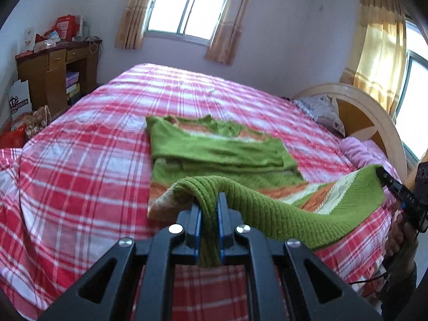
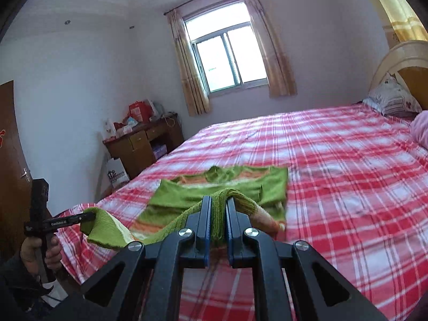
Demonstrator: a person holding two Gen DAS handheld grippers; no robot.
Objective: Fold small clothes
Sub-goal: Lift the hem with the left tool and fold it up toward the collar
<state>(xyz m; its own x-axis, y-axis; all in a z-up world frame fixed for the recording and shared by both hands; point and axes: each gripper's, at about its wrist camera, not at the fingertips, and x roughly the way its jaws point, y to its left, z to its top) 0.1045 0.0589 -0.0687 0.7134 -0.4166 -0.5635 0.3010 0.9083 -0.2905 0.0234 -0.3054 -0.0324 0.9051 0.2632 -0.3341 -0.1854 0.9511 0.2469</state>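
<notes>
Both claws, left and right, grip the green sweater's hem.

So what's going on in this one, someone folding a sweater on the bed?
Yes. A person is working with two tools on a green knit sweater with orange and cream stripes, laid on the red plaid bed. The left hand-held gripper and the right hand-held gripper are each shut on a corner of the ribbed hem, lifting that edge off the bed. The sleeves already lie folded across the body. The hem is not yet brought over.
</notes>
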